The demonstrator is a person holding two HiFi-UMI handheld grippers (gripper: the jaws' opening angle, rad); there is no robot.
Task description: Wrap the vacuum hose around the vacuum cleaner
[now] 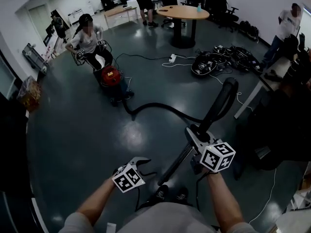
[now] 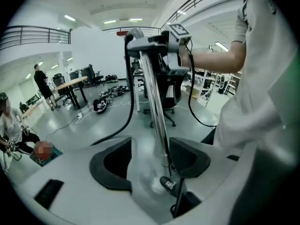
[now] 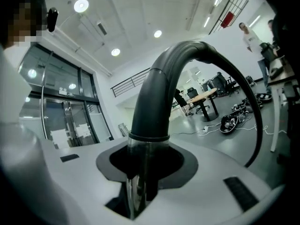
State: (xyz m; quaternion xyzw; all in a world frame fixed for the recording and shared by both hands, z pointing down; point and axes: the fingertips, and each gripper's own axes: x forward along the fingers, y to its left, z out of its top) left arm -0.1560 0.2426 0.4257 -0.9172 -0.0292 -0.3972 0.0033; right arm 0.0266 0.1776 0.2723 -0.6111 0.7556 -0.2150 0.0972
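Clamping the shiny wand (image 1: 176, 163) just under the hose's (image 3: 154, 88) black bend, the right gripper (image 3: 140, 172) holds it slanting up off the floor (image 1: 73, 130). The left gripper (image 2: 150, 158) has its jaws spread, with the wand passing between them ungripped. The hose trails across to the red vacuum cleaner (image 1: 111, 75), well away beside a seated person (image 1: 87, 39).

My left gripper (image 1: 142, 161) and right gripper (image 1: 191, 133) are pale grey, each bearing a black-and-white marker cube (image 1: 217, 157), black cables (image 2: 191, 104) trailing; I wear short grey sleeves (image 1: 73, 222), black shoes (image 1: 170, 194).
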